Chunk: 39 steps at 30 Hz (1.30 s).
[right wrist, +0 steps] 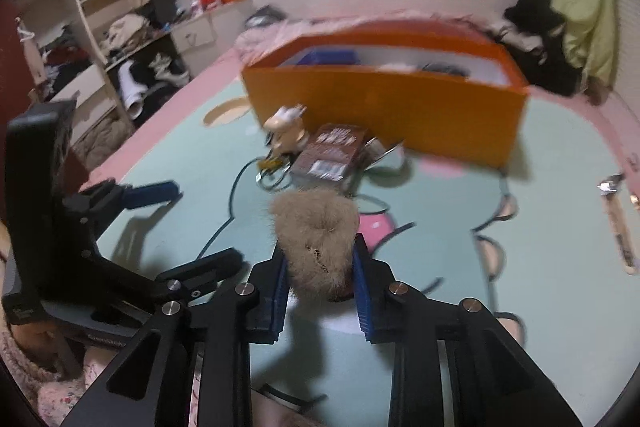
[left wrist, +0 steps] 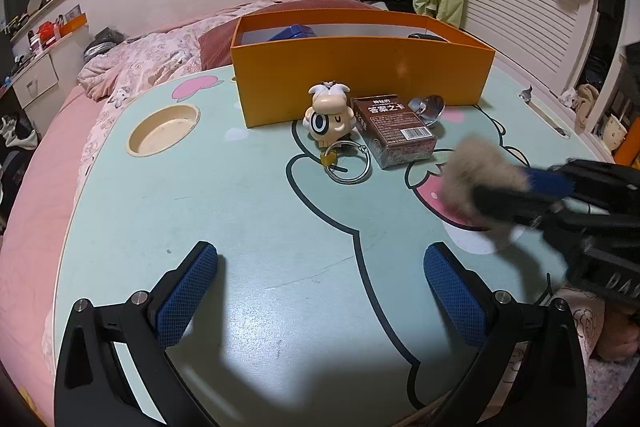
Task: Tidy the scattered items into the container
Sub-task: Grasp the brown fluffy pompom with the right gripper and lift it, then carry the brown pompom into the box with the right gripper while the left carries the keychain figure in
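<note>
An orange box (left wrist: 360,83) stands at the back of the mint table (left wrist: 240,207); a blue item and a dark item lie inside. In front of it sit a cartoon figure keychain (left wrist: 328,119) with a metal ring (left wrist: 348,165), a brown card box (left wrist: 394,131) and a shiny silver piece (left wrist: 430,107). My right gripper (right wrist: 320,267) is shut on a beige fluffy pom-pom (right wrist: 316,235) and holds it above the table, short of the orange box (right wrist: 384,107); it shows blurred in the left wrist view (left wrist: 480,171). My left gripper (left wrist: 320,291) is open and empty over the near table.
A round cup recess (left wrist: 164,131) lies at the table's left. A pink bed (left wrist: 40,187) surrounds the table. A slim tool with a metal tip (right wrist: 618,223) lies at the table's right edge. Clothes and shelves stand behind.
</note>
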Each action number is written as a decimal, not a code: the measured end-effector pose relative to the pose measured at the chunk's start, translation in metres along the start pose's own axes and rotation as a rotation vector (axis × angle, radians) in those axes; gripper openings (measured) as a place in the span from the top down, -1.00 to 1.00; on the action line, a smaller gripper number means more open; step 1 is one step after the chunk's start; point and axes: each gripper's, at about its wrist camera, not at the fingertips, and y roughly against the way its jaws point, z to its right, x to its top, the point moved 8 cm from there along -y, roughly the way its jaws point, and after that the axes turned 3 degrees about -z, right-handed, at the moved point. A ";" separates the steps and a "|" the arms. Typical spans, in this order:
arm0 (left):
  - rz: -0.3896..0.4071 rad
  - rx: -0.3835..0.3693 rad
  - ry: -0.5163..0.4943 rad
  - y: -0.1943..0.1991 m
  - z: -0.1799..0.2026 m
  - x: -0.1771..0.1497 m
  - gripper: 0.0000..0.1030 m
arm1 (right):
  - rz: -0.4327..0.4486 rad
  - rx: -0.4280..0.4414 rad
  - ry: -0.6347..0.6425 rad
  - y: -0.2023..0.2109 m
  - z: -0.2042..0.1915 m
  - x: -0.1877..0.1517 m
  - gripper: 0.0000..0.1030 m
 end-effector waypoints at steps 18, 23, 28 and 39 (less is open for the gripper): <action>0.039 -0.051 0.066 -0.027 -0.011 0.086 -0.12 | 0.039 -0.157 -0.091 0.011 0.043 -0.012 0.47; -0.026 -0.041 0.034 -0.050 -0.008 0.091 0.35 | 0.032 -0.152 -0.099 0.009 0.042 -0.012 0.46; -0.036 -0.089 0.013 -0.049 -0.001 0.087 0.37 | 0.027 -0.154 -0.100 0.009 0.041 -0.013 0.46; 0.134 -0.253 0.107 0.029 0.000 0.084 0.40 | 0.048 -0.141 -0.084 0.017 0.035 -0.006 0.46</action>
